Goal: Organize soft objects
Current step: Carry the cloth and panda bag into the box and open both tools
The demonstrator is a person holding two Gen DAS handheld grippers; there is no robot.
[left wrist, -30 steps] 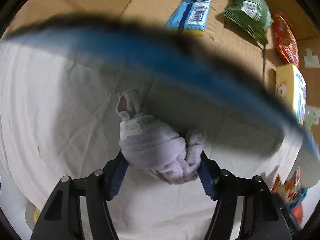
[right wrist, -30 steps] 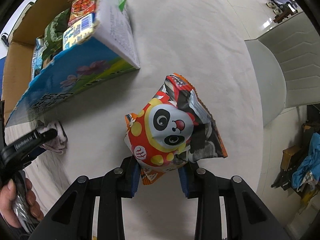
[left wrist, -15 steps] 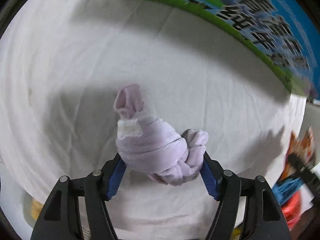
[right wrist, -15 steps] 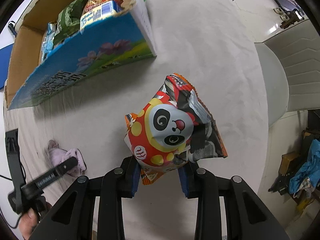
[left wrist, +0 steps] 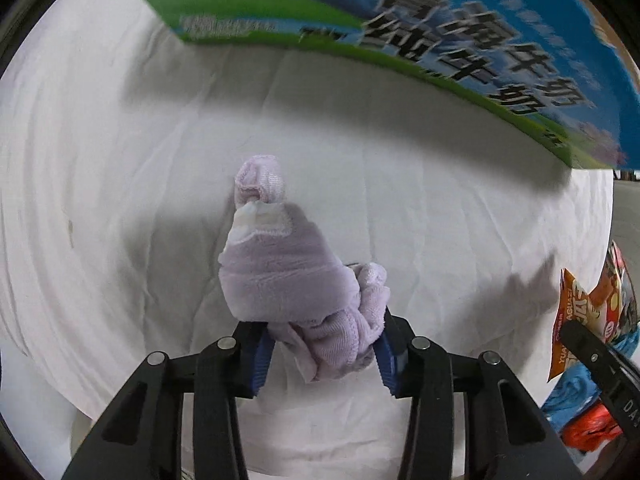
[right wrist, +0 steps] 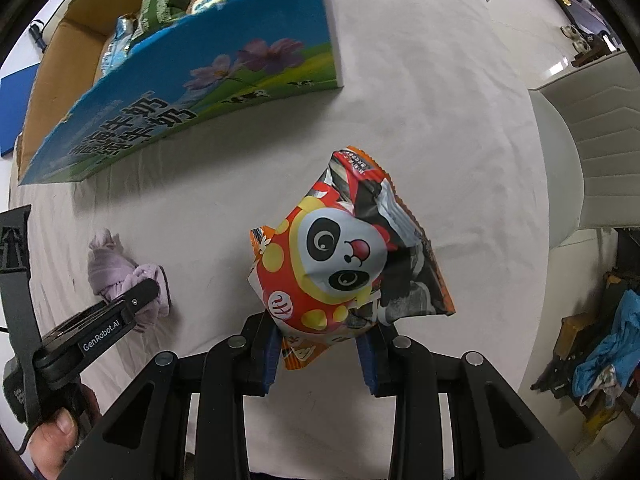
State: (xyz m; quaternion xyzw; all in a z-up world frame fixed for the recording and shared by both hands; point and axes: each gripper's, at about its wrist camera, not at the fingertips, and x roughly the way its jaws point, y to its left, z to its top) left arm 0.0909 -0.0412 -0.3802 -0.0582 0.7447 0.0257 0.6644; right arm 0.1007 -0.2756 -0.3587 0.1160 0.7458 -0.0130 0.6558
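Observation:
My left gripper (left wrist: 322, 350) is shut on a rolled lilac cloth (left wrist: 288, 276) and holds it low over the white tablecloth (left wrist: 120, 152). The cloth also shows in the right wrist view (right wrist: 116, 268), with the left gripper (right wrist: 132, 300) on it. My right gripper (right wrist: 320, 354) is shut on a red and orange panda snack bag (right wrist: 340, 264), held above the cloth-covered table. The bag's edge shows at the right of the left wrist view (left wrist: 576, 316).
A cardboard box (right wrist: 180, 92) with a blue and green printed side stands at the back left and holds several snack packets (right wrist: 168, 12). Its side fills the top of the left wrist view (left wrist: 460, 40). A white chair (right wrist: 580, 140) stands beyond the table's right edge.
My left gripper with the lilac cloth has pulled back and down from the box towards the table. The right gripper has also drawn back from the box, still holding the panda bag.

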